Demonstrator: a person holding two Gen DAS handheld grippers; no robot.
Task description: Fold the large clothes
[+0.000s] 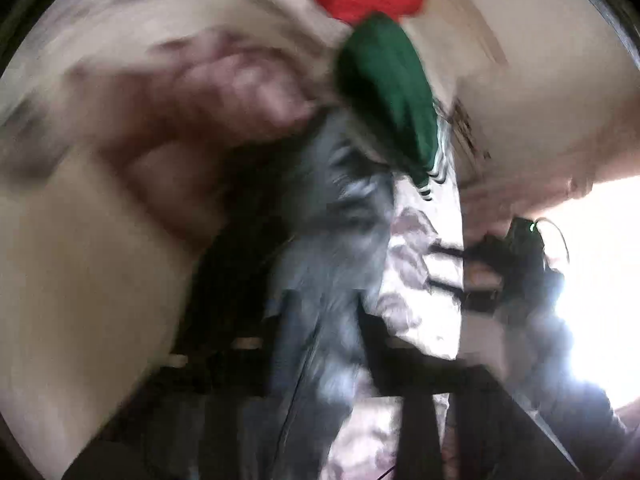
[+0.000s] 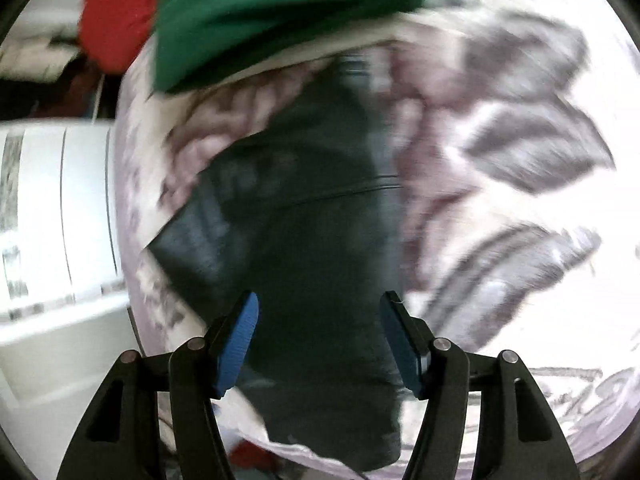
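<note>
The dark garment (image 2: 320, 220) is being shown spread on the patterned bed cover (image 2: 520, 120), close to the cover's edge at the left of the right wrist view. Its long axis is being read as running straight away from the right gripper (image 2: 319, 298), from the near end under the jaws up towards the folded green garment (image 2: 260, 12) and the red one (image 2: 112, 20) at the cover's far side.

The right jaws are being held spread, blue pads apart. Dark cloth is lying below the gap, and nothing is being pinched. The garment's near end is thus being straddled rather than gripped.

In the left wrist view, heavily blurred, the same dark garment (image 1: 332, 240) is being seen rising through the middle of the frame. The left gripper's fingers are being lost in blur and cloth, so whether they are spread or pressing on fabric cannot be told.

The right hand is being judged the better placed: the cloth lies directly ahead along its pointing line, so a drop and a close across the near hem are what is being called for.
</note>
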